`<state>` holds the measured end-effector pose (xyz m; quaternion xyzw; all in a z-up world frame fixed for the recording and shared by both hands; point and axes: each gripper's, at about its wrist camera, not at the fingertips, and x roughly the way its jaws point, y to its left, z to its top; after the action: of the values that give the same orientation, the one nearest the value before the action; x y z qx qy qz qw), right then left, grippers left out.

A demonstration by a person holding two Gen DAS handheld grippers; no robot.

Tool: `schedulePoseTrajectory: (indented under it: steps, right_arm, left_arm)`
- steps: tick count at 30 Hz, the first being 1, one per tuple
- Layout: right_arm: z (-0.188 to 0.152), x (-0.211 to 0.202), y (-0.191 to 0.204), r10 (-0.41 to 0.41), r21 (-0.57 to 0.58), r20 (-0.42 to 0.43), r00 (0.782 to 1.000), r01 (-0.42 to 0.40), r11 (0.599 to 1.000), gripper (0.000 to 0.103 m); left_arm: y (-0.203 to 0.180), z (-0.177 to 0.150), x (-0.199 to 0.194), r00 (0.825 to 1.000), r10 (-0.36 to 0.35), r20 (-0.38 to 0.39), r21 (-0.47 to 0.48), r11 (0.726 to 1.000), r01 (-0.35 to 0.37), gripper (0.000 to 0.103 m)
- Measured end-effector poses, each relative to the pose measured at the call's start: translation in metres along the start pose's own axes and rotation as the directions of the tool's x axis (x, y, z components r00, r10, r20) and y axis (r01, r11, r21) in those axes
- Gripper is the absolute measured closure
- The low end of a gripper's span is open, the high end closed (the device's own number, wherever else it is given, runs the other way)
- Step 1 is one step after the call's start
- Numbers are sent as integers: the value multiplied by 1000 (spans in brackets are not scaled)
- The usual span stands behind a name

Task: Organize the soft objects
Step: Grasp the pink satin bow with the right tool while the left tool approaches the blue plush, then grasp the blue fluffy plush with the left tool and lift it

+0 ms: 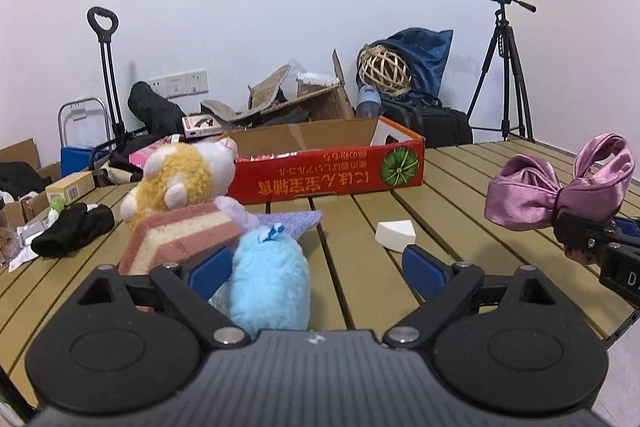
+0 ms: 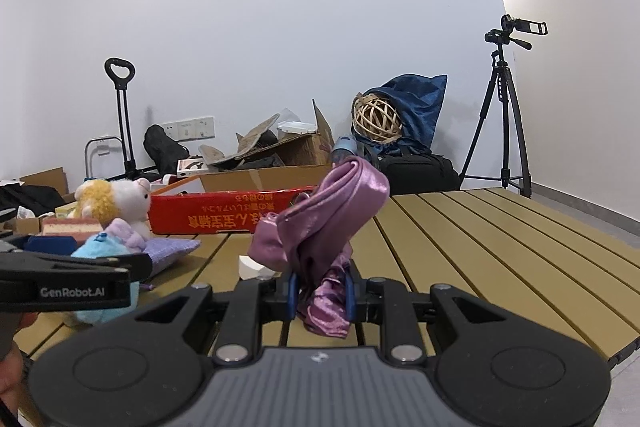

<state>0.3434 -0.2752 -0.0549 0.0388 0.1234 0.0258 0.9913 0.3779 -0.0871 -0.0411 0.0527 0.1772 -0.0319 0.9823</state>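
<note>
My left gripper (image 1: 318,267) stands open low over the slatted table (image 1: 440,195). A fluffy light-blue plush (image 1: 272,287) lies between its fingers, close to the left one. Just beyond are a pink-and-cream sponge cake slice (image 1: 180,239), a yellow-and-white plush animal (image 1: 184,179) and a lilac star cushion (image 1: 294,219). A white foam wedge (image 1: 394,233) rests further right. My right gripper (image 2: 322,295) is shut on a purple satin bow (image 2: 324,227), held above the table. A red cardboard box (image 1: 328,171), open on top, sits behind the toys.
Black cloth (image 1: 72,231) lies at the table's left edge. Behind the table are cardboard boxes (image 1: 312,99), a black bag (image 1: 428,123), a woven ball (image 1: 384,71) in blue fabric, a hand trolley (image 1: 106,67) and a camera tripod (image 1: 508,67). Bare slats (image 2: 500,227) stretch to the right.
</note>
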Motion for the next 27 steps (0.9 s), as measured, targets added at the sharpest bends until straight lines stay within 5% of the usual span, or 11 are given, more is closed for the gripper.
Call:
schedulePoseTrajectory:
  steps: [15, 20, 27]
  right_arm:
    - [-3, 3, 1, -1, -1, -15, 1000, 1, 1000, 82]
    - [-3, 3, 1, -1, -1, -15, 1000, 1, 1000, 82]
    - [-3, 3, 0, -1, 0, -14, 1000, 1, 1000, 82]
  left_arm:
    - [7, -4, 15, 998, 3, -57, -17, 1000, -4, 26]
    - [9, -5, 23, 996, -18, -91, -25, 1000, 16, 56]
    - [12, -5, 21, 996, -51, -79, -39, 998, 48, 66]
